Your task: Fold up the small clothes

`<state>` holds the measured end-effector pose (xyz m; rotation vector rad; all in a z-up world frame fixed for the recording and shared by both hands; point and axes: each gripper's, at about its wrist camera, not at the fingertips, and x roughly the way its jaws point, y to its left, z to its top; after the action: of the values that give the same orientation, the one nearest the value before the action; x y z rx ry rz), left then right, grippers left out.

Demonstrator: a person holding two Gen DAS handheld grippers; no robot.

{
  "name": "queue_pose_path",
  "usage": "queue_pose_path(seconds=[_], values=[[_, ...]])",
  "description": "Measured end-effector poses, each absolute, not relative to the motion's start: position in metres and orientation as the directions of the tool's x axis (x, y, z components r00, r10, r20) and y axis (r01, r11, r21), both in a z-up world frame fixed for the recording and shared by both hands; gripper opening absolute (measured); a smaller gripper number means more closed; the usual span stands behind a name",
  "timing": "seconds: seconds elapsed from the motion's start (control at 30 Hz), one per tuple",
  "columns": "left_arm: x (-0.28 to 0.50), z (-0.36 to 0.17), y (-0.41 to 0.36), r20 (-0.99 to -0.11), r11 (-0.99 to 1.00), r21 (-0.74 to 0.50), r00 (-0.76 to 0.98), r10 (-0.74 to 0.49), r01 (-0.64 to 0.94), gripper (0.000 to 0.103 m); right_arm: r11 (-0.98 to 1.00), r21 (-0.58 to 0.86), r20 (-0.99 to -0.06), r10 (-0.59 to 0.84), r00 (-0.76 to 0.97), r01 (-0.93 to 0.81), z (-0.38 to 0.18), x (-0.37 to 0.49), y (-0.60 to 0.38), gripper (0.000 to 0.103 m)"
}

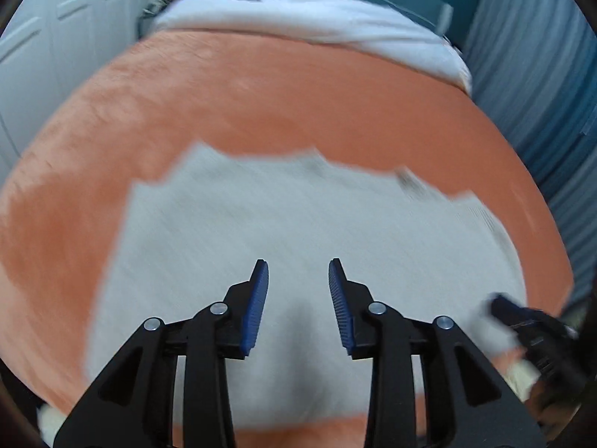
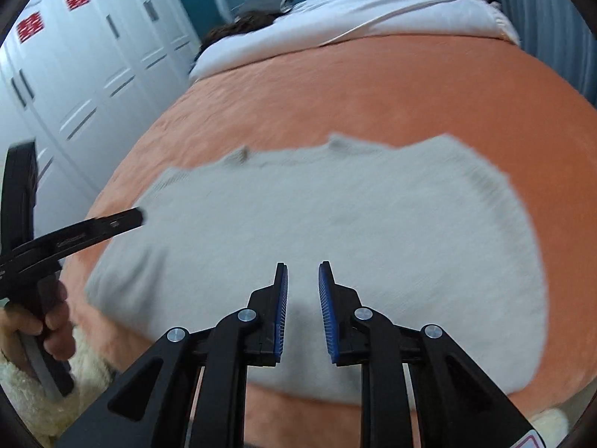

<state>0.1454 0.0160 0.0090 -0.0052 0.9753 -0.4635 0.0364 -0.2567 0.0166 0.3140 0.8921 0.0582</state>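
Overhead, both grippers agape; grey garment [image 2: 335, 231] motion-blurred, details unreadable.

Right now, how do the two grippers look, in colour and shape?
The left gripper and right gripper match: black angular linkage arms, round silver pivot bolts, and flat blue ribbed pads inside each finger. No cables show. A fluffy cream sleeve covers the left wrist.

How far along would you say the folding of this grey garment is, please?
Done: the grey garment lies spread on the orange bedspread, though both views are blurred. In hand: nothing; the left hand-held gripper and right hand-held gripper are open above it. Left: probably all the folds, since no clear fold shows.
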Motion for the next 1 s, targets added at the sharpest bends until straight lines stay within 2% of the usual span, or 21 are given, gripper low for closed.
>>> queue_pose_path(seconds=[0.07, 0.13, 0.23, 0.27, 0.33, 0.4, 0.5, 0.53, 0.57, 0.6, 0.67, 0.83, 1.0], values=[[0.122, -0.021, -0.001, -0.840, 0.897, -0.181, 0.411, -0.354, 0.404, 0.034, 0.970, 0.240, -0.793, 0.168, 0.586, 0.047, -0.004, 0.033, -0.227, 0.015], [0.110, -0.040, 0.002, -0.855, 0.904, -0.150, 0.407, -0.322, 0.401, 0.034, 0.979, 0.190, -0.820, 0.120, 0.560, 0.068, -0.018, 0.030, -0.229, 0.005], [0.106, -0.036, 0.022, -0.853, 0.916, -0.113, 0.436, -0.288, 0.384, 0.034, 0.966, 0.178, -0.835, 0.046, 0.549, 0.189, -0.025, 0.015, -0.276, 0.004], [0.106, -0.036, 0.032, -0.854, 0.922, -0.121, 0.435, -0.285, 0.367, 0.034, 0.953, 0.190, -0.838, 0.032, 0.544, 0.237, -0.029, 0.007, -0.297, 0.000], [0.109, -0.039, 0.054, -0.863, 0.937, -0.127, 0.430, -0.266, 0.324, 0.033, 0.910, 0.273, -0.834, 0.062, 0.549, 0.313, -0.033, -0.011, -0.336, 0.000], [0.108, -0.042, 0.070, -0.866, 0.946, -0.140, 0.427, -0.259, 0.291, 0.033, 0.886, 0.226, -0.849, -0.023, 0.527, 0.404, -0.036, -0.028, -0.355, 0.000], [0.095, -0.038, 0.085, -0.858, 0.953, -0.149, 0.444, -0.257, 0.263, 0.033, 0.851, 0.249, -0.843, -0.045, 0.536, 0.463, -0.024, -0.043, -0.364, 0.000], [0.091, -0.034, 0.090, -0.850, 0.955, -0.164, 0.455, -0.265, 0.248, 0.033, 0.862, 0.224, -0.835, -0.071, 0.545, 0.455, -0.017, -0.042, -0.358, 0.000], [0.087, -0.030, 0.097, -0.838, 0.956, -0.188, 0.472, -0.275, 0.225, 0.036, 0.871, 0.212, -0.826, -0.083, 0.558, 0.443, -0.010, -0.041, -0.350, 0.006], [0.084, -0.026, 0.105, -0.823, 0.960, -0.206, 0.497, -0.275, 0.190, 0.049, 0.878, 0.224, -0.815, -0.069, 0.575, 0.423, -0.005, -0.039, -0.349, 0.010], [0.084, -0.018, 0.125, -0.794, 0.965, -0.242, 0.550, -0.259, 0.105, 0.060, 0.891, 0.280, -0.790, 0.003, 0.613, 0.357, 0.008, -0.023, -0.326, 0.010], [0.104, -0.031, 0.171, -0.797, 0.923, -0.375, 0.540, -0.271, -0.089, 0.063, 0.965, 0.231, -0.756, 0.099, 0.647, 0.122, 0.034, 0.043, -0.237, 0.010], [0.108, -0.052, 0.192, -0.780, 0.830, -0.506, 0.536, -0.323, -0.236, 0.073, 0.980, 0.185, -0.801, 0.107, 0.589, 0.074, 0.013, 0.105, -0.185, 0.010]])
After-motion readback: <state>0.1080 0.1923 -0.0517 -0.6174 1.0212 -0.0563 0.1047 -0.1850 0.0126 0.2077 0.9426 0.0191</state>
